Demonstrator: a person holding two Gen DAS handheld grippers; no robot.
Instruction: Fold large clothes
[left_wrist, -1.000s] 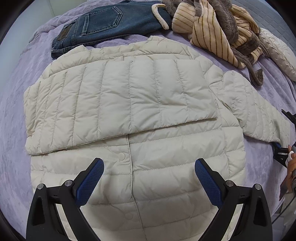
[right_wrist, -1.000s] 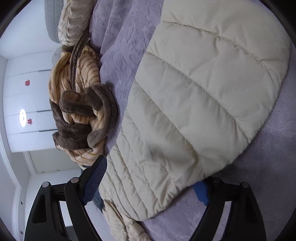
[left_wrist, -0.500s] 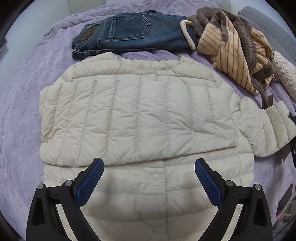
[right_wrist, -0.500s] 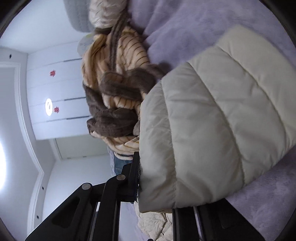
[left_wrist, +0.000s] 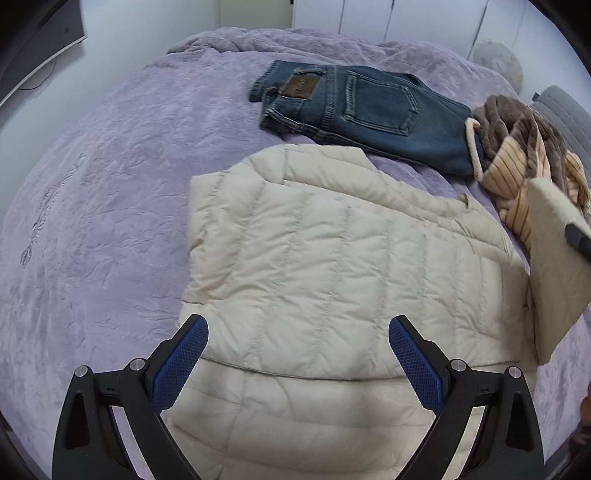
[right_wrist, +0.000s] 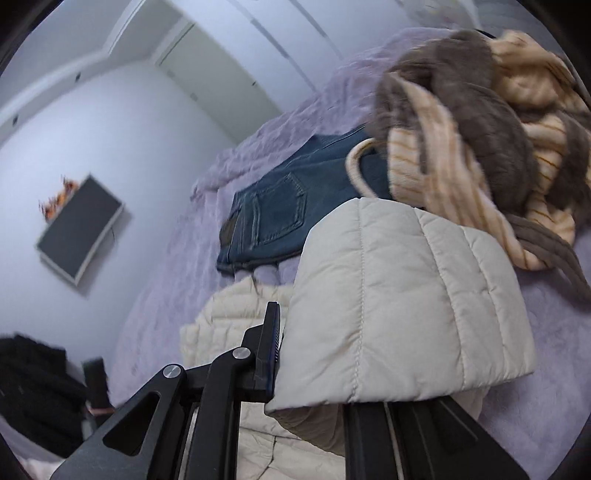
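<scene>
Since a second ago, the right gripper (right_wrist: 310, 354) has closed on the cuff end of the cream jacket's free sleeve (right_wrist: 406, 306) and lifted it off the bed, the camera rolling so the room now tilts behind it. Its jaws are nearly together with the quilted sleeve pinched between them, and the sleeve's end stands up in front of the lens. From the left wrist view that raised sleeve (left_wrist: 554, 266) shows at the right edge, with a dark part of the right gripper against it.

The left gripper (left_wrist: 297, 354) has drifted across the bed and now hangs over the jacket's body with its blue-padded jaws wide apart and nothing between them.

Beneath it, the cream puffer jacket (left_wrist: 332, 266) lies flat on the purple bedspread (left_wrist: 92, 221), its other sleeve already folded across the chest. Beyond the collar, a pair of folded blue jeans (left_wrist: 369, 107) rests on the bedspread, just beside a heap of brown and striped fleece clothing (left_wrist: 517, 147) to the right. A dark screen (right_wrist: 77, 229) hangs on the pale wall past the bed.
</scene>
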